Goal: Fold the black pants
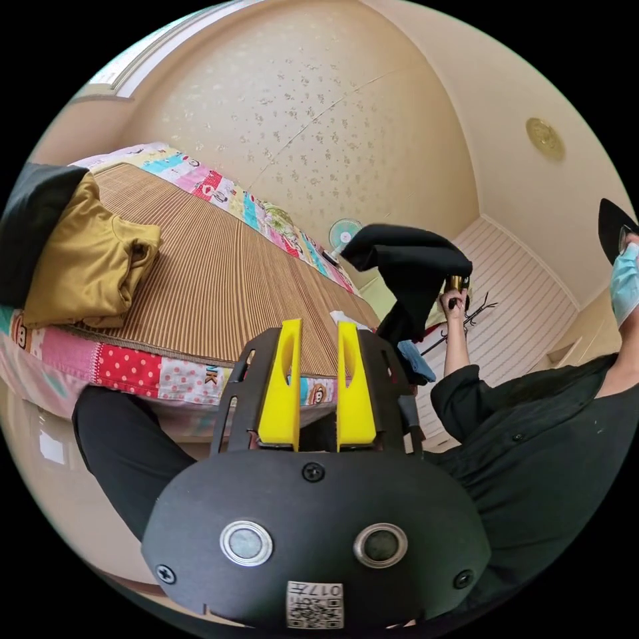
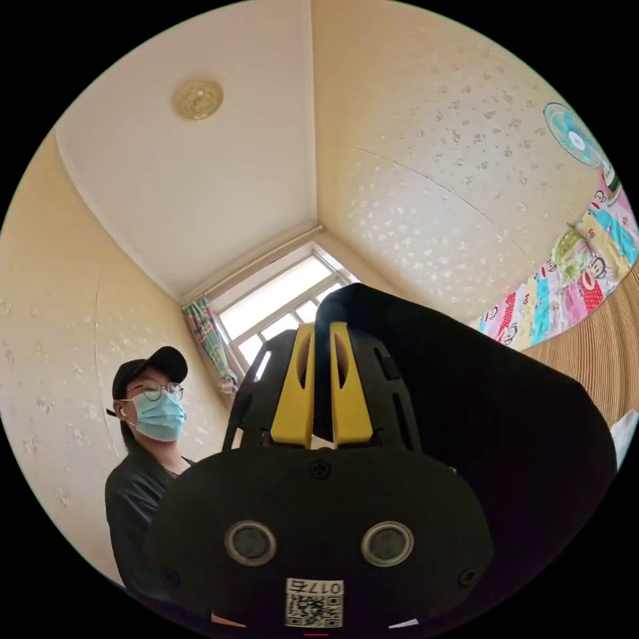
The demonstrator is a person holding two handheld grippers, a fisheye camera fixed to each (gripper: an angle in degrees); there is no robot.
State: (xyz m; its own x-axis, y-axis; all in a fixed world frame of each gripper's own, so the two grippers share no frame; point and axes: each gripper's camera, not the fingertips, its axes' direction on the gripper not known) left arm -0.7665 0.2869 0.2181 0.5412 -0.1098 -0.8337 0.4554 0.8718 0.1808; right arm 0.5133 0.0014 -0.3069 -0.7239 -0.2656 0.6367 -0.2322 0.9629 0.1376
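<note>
The black pants [image 1: 409, 263] hang in the air to the right of the bed, held up by the person's raised hand [image 1: 456, 303] with the other gripper. In the left gripper view my left gripper [image 1: 319, 333] has its yellow jaws apart with nothing between them, pointing at the bed edge. In the right gripper view my right gripper [image 2: 322, 333] has its yellow jaws pressed on a fold of the black pants [image 2: 479, 426], which drape down to the right over the gripper body.
A bed with a striped bamboo mat [image 1: 219, 279] and patchwork sheet [image 1: 140, 369] lies ahead. A folded mustard garment [image 1: 90, 263] and a dark folded one [image 1: 30, 226] rest on its left end. The person [image 2: 143, 459] stands close. A wall fan [image 1: 344, 233] is beyond.
</note>
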